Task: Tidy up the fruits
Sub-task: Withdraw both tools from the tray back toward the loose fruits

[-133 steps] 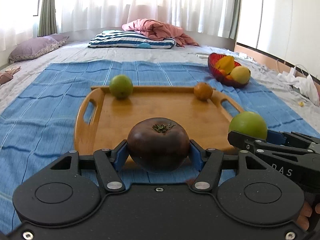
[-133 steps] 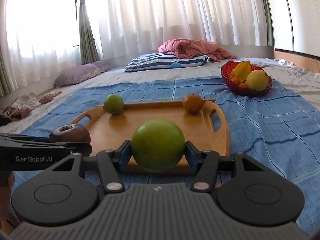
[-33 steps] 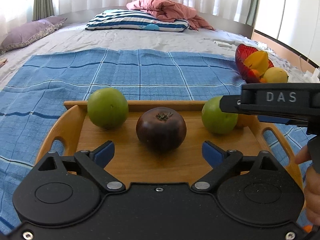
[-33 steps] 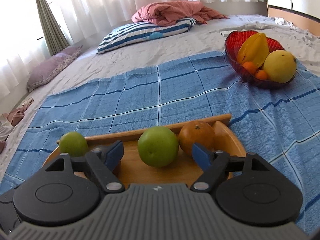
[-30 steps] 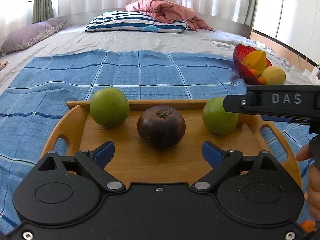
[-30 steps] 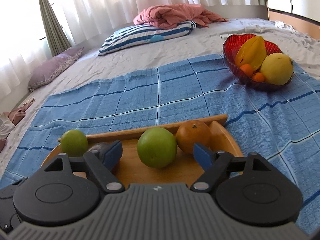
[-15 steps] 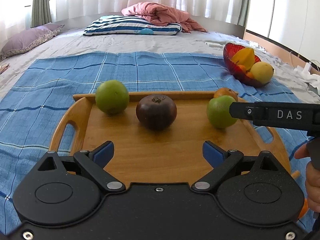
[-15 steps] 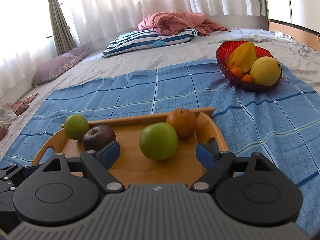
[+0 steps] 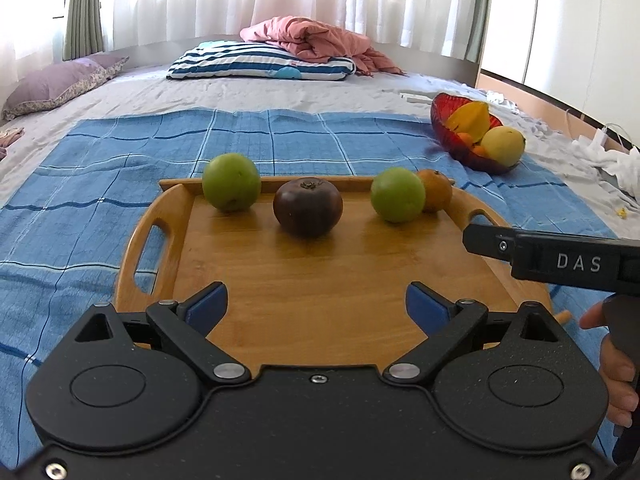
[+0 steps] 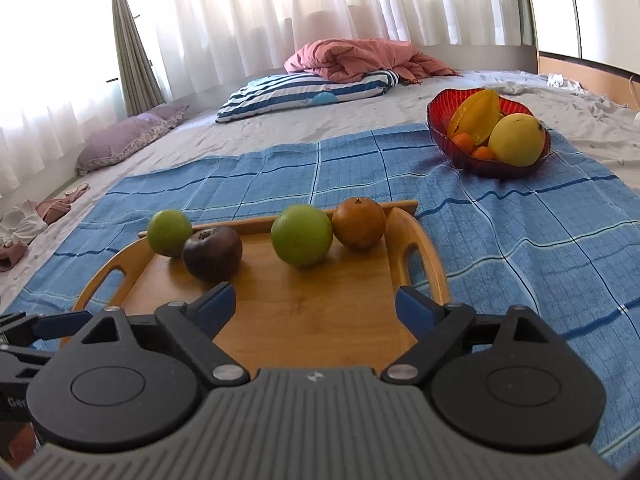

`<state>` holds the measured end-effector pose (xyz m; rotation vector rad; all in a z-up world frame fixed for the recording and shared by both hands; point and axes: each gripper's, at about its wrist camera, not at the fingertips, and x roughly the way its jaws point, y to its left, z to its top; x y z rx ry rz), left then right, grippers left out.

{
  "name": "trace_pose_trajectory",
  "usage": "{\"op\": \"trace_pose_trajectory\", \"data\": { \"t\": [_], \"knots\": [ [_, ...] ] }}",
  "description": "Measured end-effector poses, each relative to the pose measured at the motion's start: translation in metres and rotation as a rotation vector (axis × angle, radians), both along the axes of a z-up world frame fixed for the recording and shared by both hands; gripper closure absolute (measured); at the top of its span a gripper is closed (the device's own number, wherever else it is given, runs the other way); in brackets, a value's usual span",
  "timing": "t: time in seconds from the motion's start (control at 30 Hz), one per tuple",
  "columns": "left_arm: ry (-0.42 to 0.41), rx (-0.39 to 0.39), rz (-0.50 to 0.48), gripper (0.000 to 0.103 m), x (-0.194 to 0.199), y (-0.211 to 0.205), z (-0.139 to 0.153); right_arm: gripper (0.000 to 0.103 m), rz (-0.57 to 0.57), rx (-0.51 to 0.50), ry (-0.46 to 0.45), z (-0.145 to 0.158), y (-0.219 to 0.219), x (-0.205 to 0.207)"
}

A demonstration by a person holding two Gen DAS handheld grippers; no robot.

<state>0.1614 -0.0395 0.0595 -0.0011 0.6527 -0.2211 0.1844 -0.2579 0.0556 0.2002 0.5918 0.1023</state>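
Since the earlier frame both fruits I carried sit released on the wooden tray (image 9: 460, 280), and I've backed away. Left wrist view: my left gripper (image 9: 316, 306) gapes empty; the dark tomato (image 9: 308, 207) stands between two green fruits, so a careless sweep could roll it. Right wrist view: my right gripper (image 10: 316, 306) is opening, nothing between its jaws; the near green fruit (image 10: 301, 235) seems to touch the orange (image 10: 359, 223), though I can't be sure, and the soft bed could tilt everything.
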Motion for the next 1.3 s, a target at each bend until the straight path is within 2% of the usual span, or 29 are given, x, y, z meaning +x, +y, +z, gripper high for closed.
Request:
{"op": "trace_pose_trajectory", "data": {
  "t": [0.73, 1.3],
  "knots": [
    [-0.036, -0.002, -0.05, 0.002, -0.074, 0.013, -0.003, 0.002, 0.0, -0.14, -0.119, -0.007, 0.015, -0.081],
    [-0.068, 0.016, -0.055, 0.001, -0.112, 0.039, -0.016, 0.0, -0.085, -0.234, -0.182, -0.029, 0.036, -0.134]
  ]
}}
